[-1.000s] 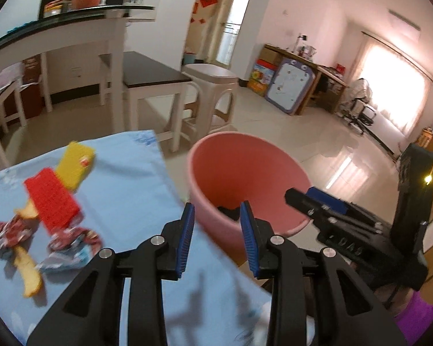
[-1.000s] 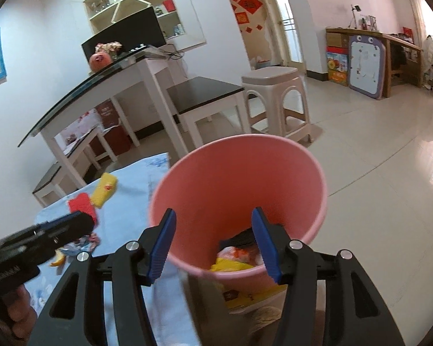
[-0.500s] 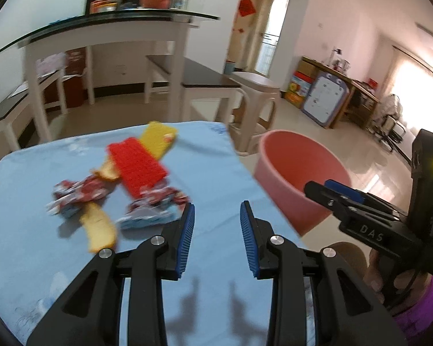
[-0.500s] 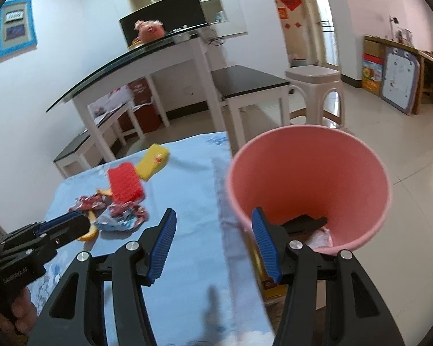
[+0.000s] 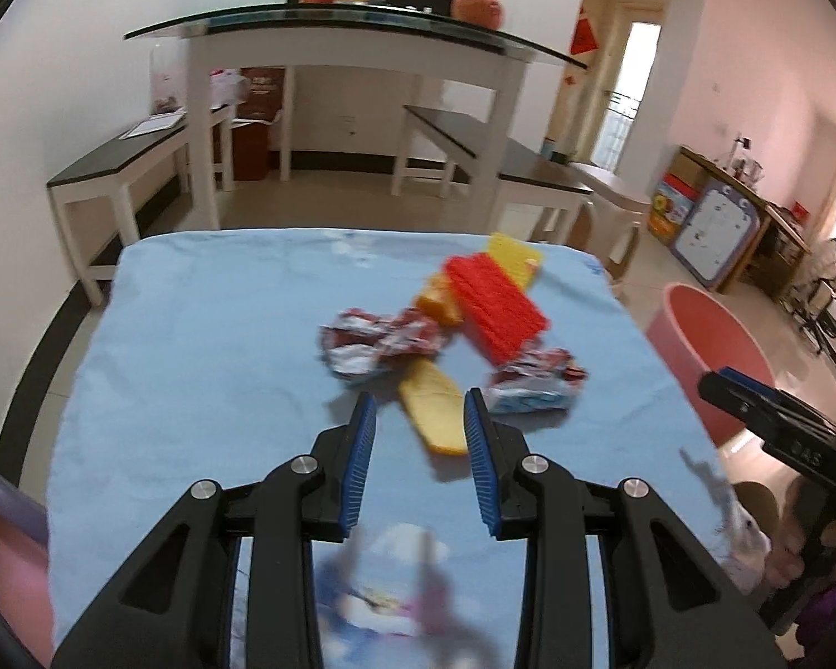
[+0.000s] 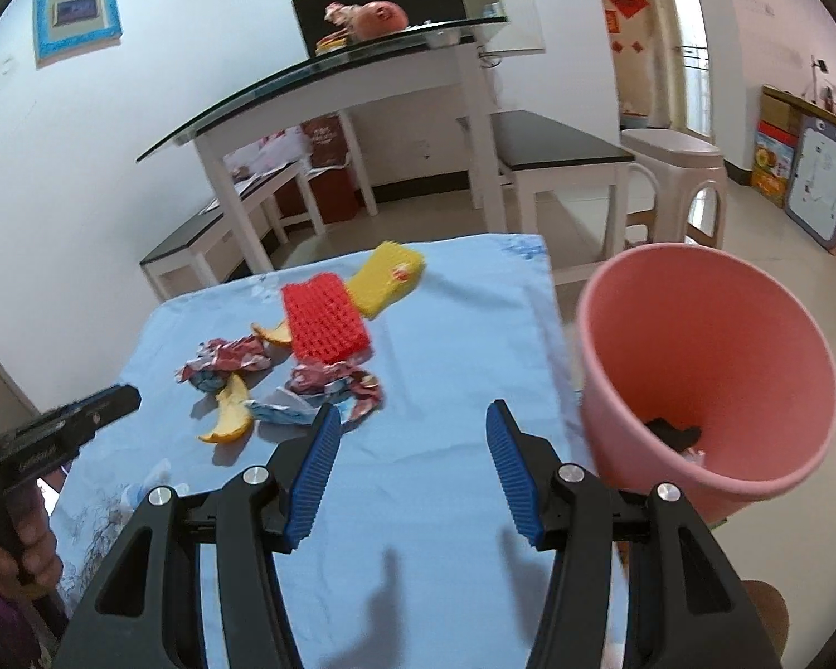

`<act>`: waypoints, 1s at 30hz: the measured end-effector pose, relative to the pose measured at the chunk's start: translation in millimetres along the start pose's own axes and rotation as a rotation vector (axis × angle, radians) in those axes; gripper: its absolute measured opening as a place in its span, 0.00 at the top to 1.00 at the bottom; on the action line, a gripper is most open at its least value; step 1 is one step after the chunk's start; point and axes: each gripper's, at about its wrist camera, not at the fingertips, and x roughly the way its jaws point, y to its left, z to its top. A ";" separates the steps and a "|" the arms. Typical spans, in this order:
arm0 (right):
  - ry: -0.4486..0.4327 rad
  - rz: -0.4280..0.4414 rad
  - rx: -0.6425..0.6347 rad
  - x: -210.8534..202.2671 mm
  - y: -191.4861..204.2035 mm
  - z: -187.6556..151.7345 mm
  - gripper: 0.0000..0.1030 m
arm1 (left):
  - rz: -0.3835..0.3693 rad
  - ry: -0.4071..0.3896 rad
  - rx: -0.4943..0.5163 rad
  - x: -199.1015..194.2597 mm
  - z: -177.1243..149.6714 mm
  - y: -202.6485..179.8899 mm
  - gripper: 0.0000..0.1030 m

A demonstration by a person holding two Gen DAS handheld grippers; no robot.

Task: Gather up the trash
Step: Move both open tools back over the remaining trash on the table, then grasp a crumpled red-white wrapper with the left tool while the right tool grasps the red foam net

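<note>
On the blue cloth table (image 5: 206,345) lie an orange peel (image 5: 432,412), a second peel (image 5: 437,304), two crumpled red-and-silver wrappers (image 5: 379,343) (image 5: 535,384), a red brush (image 5: 493,306) and a yellow brush (image 5: 513,259). My left gripper (image 5: 419,412) is open and empty, its fingers on either side of the near peel, just above it. My right gripper (image 6: 412,435) is open and empty above the cloth, left of the pink bin (image 6: 702,368). The bin (image 5: 708,351) stands at the table's right edge and holds some trash (image 6: 674,435).
A glass-topped white table (image 5: 351,33) with benches (image 5: 134,167) stands behind. A plastic stool (image 6: 674,173) and a toy drawing board (image 6: 819,178) stand on the tiled floor to the right.
Both grippers have swung left from over the bin to the trash on the cloth. The left gripper has come down close to the near orange peel.
</note>
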 end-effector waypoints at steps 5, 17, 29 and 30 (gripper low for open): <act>0.019 0.008 -0.028 10.9 11.6 0.9 0.48 | 0.019 0.005 0.032 13.0 7.0 11.1 0.68; 0.056 0.057 -0.052 38.8 23.2 17.6 0.48 | 0.035 0.071 0.137 65.8 17.7 16.1 0.68; 0.068 0.094 -0.180 94.3 65.8 53.2 0.46 | -0.003 0.037 0.129 74.9 11.8 21.8 0.85; 0.076 0.085 -0.184 102.0 66.8 55.6 0.46 | -0.008 0.037 0.120 73.9 11.3 23.2 0.88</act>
